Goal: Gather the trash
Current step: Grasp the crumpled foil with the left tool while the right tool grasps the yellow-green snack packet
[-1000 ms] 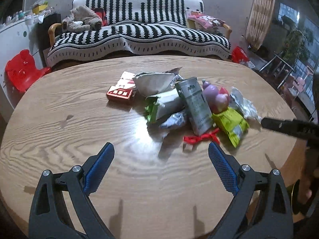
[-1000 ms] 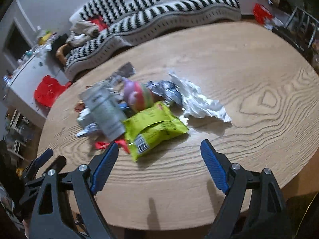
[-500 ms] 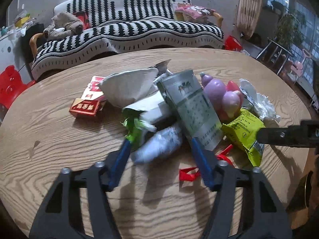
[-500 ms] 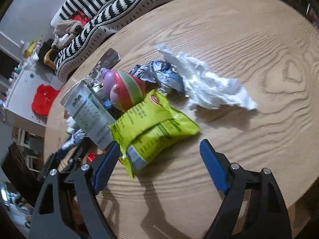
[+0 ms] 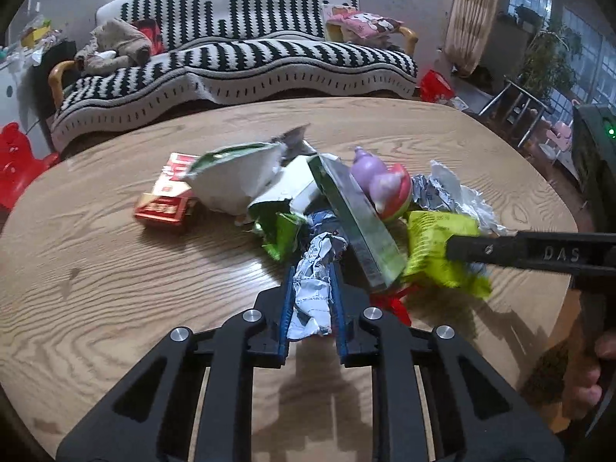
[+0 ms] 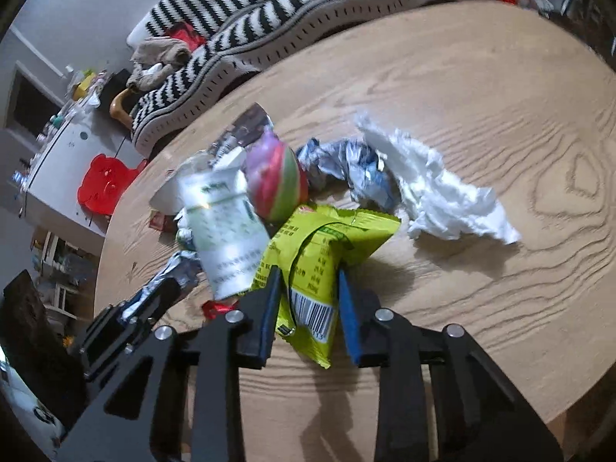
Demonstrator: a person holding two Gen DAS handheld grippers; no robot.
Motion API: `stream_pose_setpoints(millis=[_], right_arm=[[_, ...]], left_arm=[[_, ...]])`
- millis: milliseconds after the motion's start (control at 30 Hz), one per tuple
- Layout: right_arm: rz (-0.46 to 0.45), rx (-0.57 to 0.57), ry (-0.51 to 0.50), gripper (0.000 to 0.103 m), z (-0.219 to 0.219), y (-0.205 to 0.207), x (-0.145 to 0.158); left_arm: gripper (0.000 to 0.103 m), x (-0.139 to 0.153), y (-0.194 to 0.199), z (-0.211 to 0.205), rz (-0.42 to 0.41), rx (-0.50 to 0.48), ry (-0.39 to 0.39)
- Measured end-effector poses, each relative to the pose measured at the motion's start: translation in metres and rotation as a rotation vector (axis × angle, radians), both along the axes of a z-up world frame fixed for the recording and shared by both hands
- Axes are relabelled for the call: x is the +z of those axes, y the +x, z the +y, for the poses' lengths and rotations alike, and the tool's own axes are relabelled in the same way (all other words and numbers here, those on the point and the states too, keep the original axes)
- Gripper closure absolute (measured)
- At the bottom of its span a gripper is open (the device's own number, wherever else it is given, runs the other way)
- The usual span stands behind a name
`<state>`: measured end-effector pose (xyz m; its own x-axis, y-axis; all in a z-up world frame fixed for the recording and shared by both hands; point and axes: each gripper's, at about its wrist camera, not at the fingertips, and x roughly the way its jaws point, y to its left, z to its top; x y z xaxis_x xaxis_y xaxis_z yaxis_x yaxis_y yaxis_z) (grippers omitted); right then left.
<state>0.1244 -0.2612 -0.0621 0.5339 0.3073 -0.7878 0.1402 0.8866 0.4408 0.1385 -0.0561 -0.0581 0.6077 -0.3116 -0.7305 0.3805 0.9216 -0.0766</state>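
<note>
Both grippers have closed in half a second! A moment ago the blue pads stood spread on either side of the pile; now the left gripper [image 5: 311, 300] has its fingers pinched onto the crumpled foil wrapper [image 5: 313, 292], which sits right between the pads and bulges out past their tips. Over on the right, the right gripper [image 6: 308, 300] has clamped the near end of the yellow-green snack bag [image 6: 319, 265], barcode end between the fingers, the rest fanning out ahead. So that reads as two pieces of trash secured at once, with the lift-away judged to be next.

Just beyond the left fingertips, the grey-green carton [image 5: 358, 227] leans across the heap, touching the foil's far end, so it could get dragged. A red ribbon [image 5: 392, 304] lies just right of the left fingers. Past the right fingertips sit the striped ball toy [image 6: 277, 181], a second crushed foil [image 6: 346, 169] and white tissue [image 6: 435, 196].

Further out, the red box [image 5: 165, 200] and torn white-green packet [image 5: 238, 177] wait left of the left fingers. The wooden table [image 5: 96, 269] has open surface left and near; its rim curves close on the right. Striped sofa [image 5: 238, 50] beyond.
</note>
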Motion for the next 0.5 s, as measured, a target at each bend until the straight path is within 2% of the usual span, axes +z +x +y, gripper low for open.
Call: stream_pose_setpoints(millis=[133, 267, 500], right_arm=[[-0.057, 0.031, -0.053, 0.074, 0.002, -0.017, 0.024], [-0.103, 0.061, -0.109, 0.074, 0.007, -0.035, 0.041], [-0.119, 0.094, -0.141, 0.074, 0.009, -0.050, 0.048]], left_arm=[[0.086, 0.017, -0.018, 0.013, -0.010, 0.032, -0.011], [0.086, 0.027, -0.031, 0.017, -0.020, 0.055, 0.017], [0.086, 0.041, -0.054, 0.016, -0.033, 0.079, 0.018]])
